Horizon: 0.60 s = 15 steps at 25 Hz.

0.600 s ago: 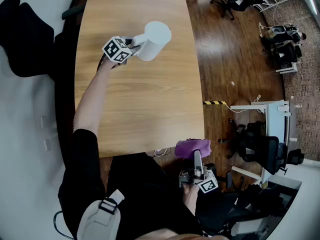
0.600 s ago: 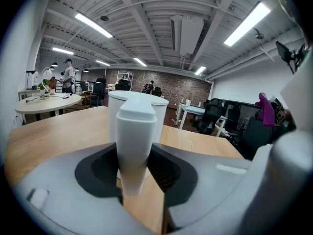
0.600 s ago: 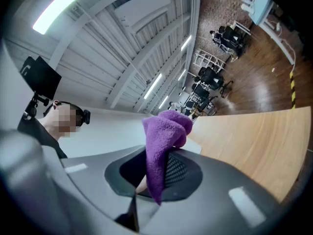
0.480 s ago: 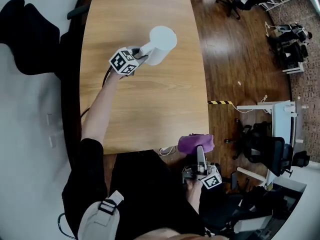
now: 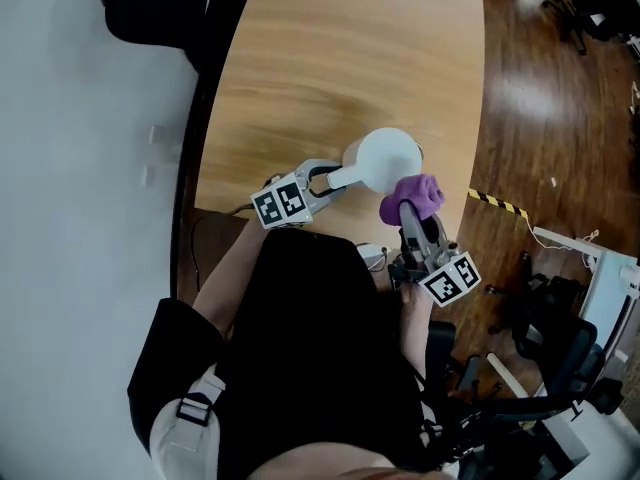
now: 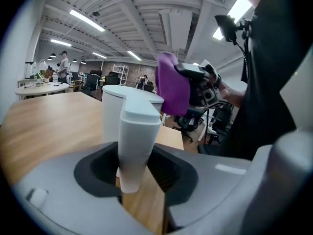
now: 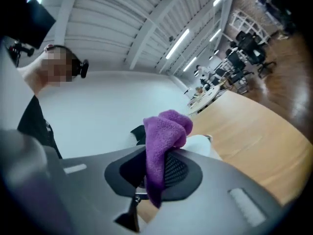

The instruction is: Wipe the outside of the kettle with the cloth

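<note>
The white kettle (image 5: pixel 388 158) stands near the table's front edge, close to my body. My left gripper (image 5: pixel 322 181) is shut on the kettle's handle (image 6: pixel 134 146), which fills the gap between its jaws in the left gripper view. A purple cloth (image 5: pixel 412 196) is bunched in my right gripper (image 5: pixel 414 220), which is shut on it. The cloth sits against the kettle's right side in the head view. In the right gripper view the cloth (image 7: pixel 164 136) hangs between the jaws, and the kettle (image 7: pixel 204 145) shows just behind it.
The wooden table (image 5: pixel 330 58) stretches away beyond the kettle. Dark wood floor with a yellow-and-black tape strip (image 5: pixel 498 204) lies to the right, with office chairs (image 5: pixel 560 338) further off. A person (image 6: pixel 63 65) stands far off across the hall.
The kettle has come from the far middle of the table to its front edge in my left gripper. My right gripper has risen from below the edge and brought the cloth against the kettle.
</note>
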{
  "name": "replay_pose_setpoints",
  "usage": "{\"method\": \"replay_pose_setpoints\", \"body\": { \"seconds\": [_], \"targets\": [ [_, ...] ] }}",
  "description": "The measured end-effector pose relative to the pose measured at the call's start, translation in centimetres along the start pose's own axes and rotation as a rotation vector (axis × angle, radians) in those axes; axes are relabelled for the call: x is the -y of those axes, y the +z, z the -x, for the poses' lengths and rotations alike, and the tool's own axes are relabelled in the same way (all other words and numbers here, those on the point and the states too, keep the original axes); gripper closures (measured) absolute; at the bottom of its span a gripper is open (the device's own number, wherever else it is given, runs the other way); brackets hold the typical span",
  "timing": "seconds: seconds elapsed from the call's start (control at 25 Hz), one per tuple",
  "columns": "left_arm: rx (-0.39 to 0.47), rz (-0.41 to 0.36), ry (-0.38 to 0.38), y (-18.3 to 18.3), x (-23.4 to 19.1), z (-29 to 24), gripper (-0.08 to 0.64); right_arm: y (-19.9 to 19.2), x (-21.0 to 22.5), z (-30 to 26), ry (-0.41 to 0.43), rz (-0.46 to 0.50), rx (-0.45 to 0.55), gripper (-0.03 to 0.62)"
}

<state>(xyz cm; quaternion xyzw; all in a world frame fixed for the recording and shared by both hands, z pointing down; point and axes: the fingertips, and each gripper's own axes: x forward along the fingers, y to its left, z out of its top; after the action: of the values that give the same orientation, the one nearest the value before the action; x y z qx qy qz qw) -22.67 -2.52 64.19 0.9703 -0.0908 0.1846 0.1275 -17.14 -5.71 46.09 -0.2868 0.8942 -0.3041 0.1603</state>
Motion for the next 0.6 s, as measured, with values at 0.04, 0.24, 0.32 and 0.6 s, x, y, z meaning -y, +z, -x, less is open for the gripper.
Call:
{"method": "replay_pose_setpoints", "body": {
  "seconds": [0.04, 0.24, 0.32, 0.6],
  "targets": [
    [0.01, 0.004, 0.016, 0.2, 0.4, 0.2, 0.555, 0.0, -0.6, -1.5, 0.022, 0.033, -0.059, 0.54],
    [0.046, 0.019, 0.066, -0.5, -0.3, -0.3, 0.555, -2.8, -2.1, -6.3, 0.02, 0.322, -0.32, 0.541],
    [0.047, 0.03, 0.07, -2.9, 1.2, -0.7, 0.555, -7.9, -3.8, -6.6, 0.043, 0.443, -0.453, 0.54],
    [0.037, 0.025, 0.024, -3.3, 0.7, 2.0, 0.554, -17.0, -2.8, -11.3, -0.06, 0.727, -0.761, 0.54]
  ]
}}
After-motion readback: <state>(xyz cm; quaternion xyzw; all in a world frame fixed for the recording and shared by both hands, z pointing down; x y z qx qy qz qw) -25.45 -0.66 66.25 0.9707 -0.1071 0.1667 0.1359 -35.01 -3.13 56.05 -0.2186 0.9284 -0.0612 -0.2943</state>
